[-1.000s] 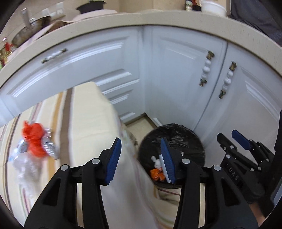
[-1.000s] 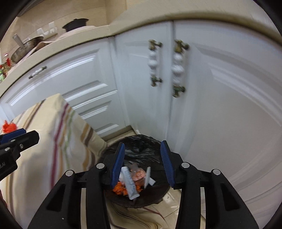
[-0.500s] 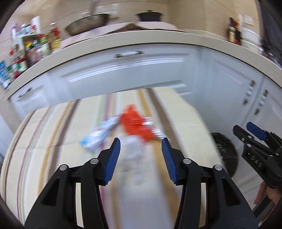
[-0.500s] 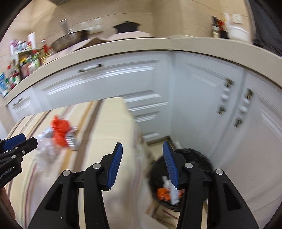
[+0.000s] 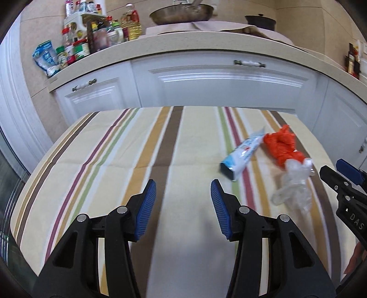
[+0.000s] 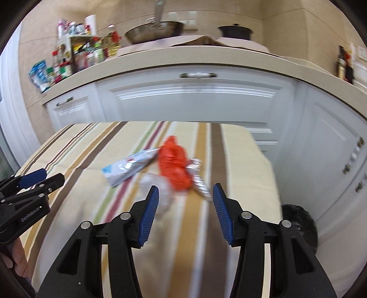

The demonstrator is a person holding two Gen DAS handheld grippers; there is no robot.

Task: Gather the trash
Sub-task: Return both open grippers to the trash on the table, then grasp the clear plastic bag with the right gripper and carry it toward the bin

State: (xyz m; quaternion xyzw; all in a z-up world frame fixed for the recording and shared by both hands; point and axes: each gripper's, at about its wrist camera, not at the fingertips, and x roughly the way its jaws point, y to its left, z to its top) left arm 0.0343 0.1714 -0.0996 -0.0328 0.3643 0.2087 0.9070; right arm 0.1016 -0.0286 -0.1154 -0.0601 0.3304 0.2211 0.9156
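Trash lies on the striped tablecloth (image 5: pixel 114 160): a crumpled orange bag (image 5: pixel 281 144), a white and blue tube (image 5: pixel 243 154) and clear crumpled plastic (image 5: pixel 293 185). My left gripper (image 5: pixel 183 206) is open and empty, above the cloth to the left of the trash. In the right wrist view the orange bag (image 6: pixel 174 166), the tube (image 6: pixel 128 166), the clear plastic (image 6: pixel 160 192) and a silver foil wrapper (image 6: pixel 198 177) lie just ahead of my open, empty right gripper (image 6: pixel 185 209). The black bin (image 6: pixel 300 223) stands on the floor to the right of the table.
White cabinets (image 5: pixel 229 84) stand behind the table under a beige counter (image 5: pixel 183 43). It carries bottles and jars (image 5: pixel 91 34), a pan (image 5: pixel 181 13) and a black pot (image 5: pixel 260 20). The table's right edge drops off beside the bin.
Both grippers have swung left from over the bin to the table. The trash on the cloth now lies ahead of the right gripper. Both stay open and empty.
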